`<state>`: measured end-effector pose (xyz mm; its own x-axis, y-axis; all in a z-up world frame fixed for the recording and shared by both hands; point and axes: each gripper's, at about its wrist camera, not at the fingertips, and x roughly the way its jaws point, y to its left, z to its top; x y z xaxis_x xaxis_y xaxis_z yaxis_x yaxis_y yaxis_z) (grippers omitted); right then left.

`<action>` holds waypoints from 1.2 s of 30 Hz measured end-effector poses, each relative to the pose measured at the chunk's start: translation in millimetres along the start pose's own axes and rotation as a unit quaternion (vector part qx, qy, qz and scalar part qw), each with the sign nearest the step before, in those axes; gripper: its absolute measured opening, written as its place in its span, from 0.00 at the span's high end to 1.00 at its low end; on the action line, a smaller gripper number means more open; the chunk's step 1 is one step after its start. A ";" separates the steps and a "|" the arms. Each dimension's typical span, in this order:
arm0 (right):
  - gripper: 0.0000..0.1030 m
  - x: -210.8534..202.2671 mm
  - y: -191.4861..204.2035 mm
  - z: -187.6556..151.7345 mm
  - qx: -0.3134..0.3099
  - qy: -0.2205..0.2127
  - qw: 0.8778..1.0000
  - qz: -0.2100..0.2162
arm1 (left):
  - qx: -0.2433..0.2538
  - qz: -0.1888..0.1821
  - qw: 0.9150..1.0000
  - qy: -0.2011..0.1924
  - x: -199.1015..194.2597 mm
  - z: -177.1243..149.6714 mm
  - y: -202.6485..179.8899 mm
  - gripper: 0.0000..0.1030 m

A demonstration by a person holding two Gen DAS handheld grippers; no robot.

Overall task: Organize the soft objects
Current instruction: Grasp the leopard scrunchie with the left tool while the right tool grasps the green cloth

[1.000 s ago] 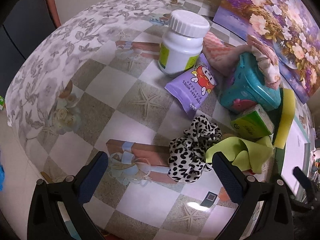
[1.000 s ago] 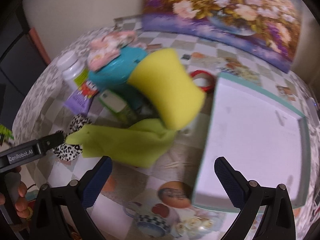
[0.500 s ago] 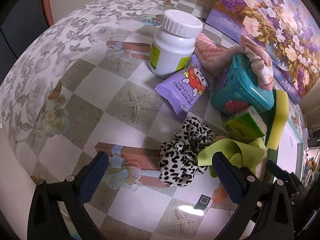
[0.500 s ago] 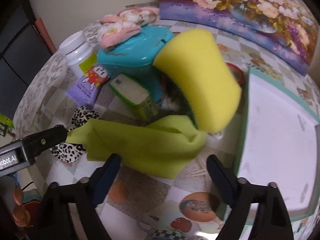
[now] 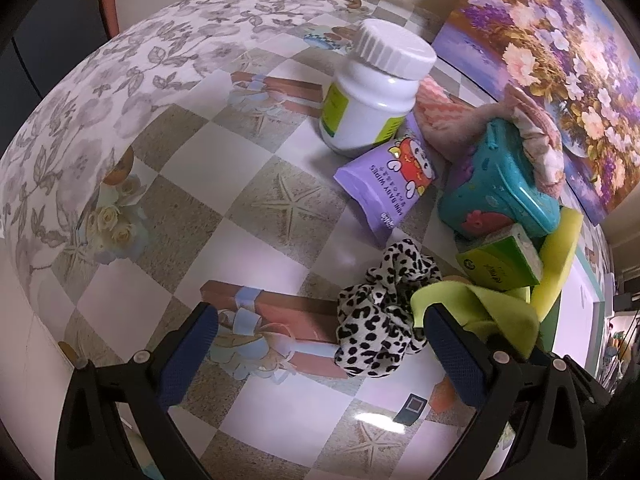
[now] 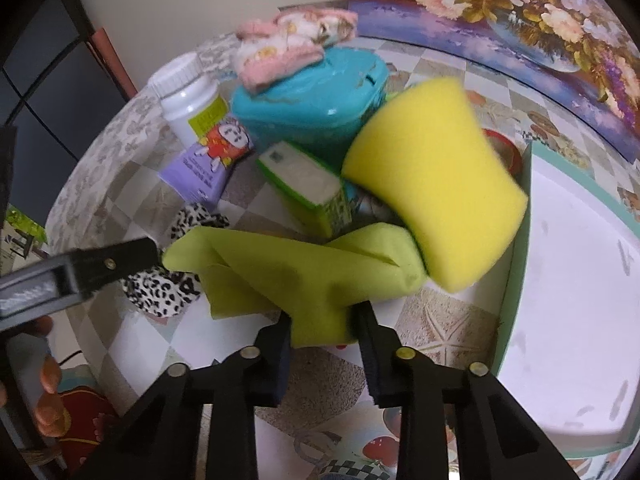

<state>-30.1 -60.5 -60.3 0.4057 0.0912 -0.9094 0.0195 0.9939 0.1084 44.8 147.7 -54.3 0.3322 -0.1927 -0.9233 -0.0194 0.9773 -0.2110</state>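
Note:
My right gripper (image 6: 322, 326) is shut on the near edge of a lime-green cloth (image 6: 288, 272) lying on the table; the cloth also shows in the left wrist view (image 5: 480, 308). A yellow sponge (image 6: 436, 200) leans on the rim of a white tray (image 6: 516, 280). A leopard-print scrunchie (image 5: 384, 320) lies between the fingers of my open left gripper (image 5: 320, 344), just ahead of them, touching the cloth. A pink knitted cloth (image 6: 292, 48) lies on a teal box (image 6: 316, 100).
A white bottle (image 5: 372, 92), a purple wipes pack (image 5: 388, 184) and a green tissue pack (image 5: 500, 264) crowd the teal box (image 5: 500, 196). A flower painting (image 5: 560, 68) leans at the back. The table edge curves at left.
My right gripper has moved forward and down and closed from wide open onto the green cloth. The left gripper has edged closer to the scrunchie and stays open.

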 end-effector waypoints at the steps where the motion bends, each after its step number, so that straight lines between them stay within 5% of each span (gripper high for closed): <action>1: 0.75 -1.5 -0.1 0.9 0.002 -0.003 1.000 0.002 | -0.001 0.000 1.000 0.000 0.0 -0.9 1.2 0.01; 7: 0.89 -13.5 -4.6 6.9 0.018 -0.018 1.000 0.018 | -0.005 -0.001 1.000 0.002 -0.1 -2.7 3.8 0.01; 18: 0.95 -37.2 -22.9 3.8 0.034 -0.045 0.997 0.043 | 0.000 0.006 1.000 0.007 5.2 -9.4 -4.3 0.02; 21: 0.95 -40.1 -23.4 4.5 0.036 -0.050 0.997 0.046 | 0.003 0.002 1.000 0.012 7.5 -11.9 -7.3 0.18; 25: 0.96 -43.6 -24.2 3.6 0.038 -0.056 0.997 0.046 | 0.006 -0.007 1.000 0.021 13.1 -15.4 -11.1 0.29; 27: 0.95 -45.3 -24.6 3.3 0.039 -0.059 0.996 0.048 | 0.008 -0.021 0.999 0.024 15.1 -17.0 -13.9 0.54; 30: 0.96 -48.5 -25.2 3.0 0.040 -0.063 0.996 0.049 | 0.013 -0.041 0.999 0.027 18.7 -21.0 -20.5 0.70; 36: 0.96 -58.0 -25.8 2.5 0.041 -0.076 0.995 0.055 | 0.008 -0.043 0.999 0.021 18.8 -24.2 -27.8 0.79</action>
<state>-51.8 -91.6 -9.3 0.5429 0.1822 -0.8198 0.0387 0.9697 0.2412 28.7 114.8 -73.6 0.2918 -0.2785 -0.9150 0.0225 0.9584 -0.2845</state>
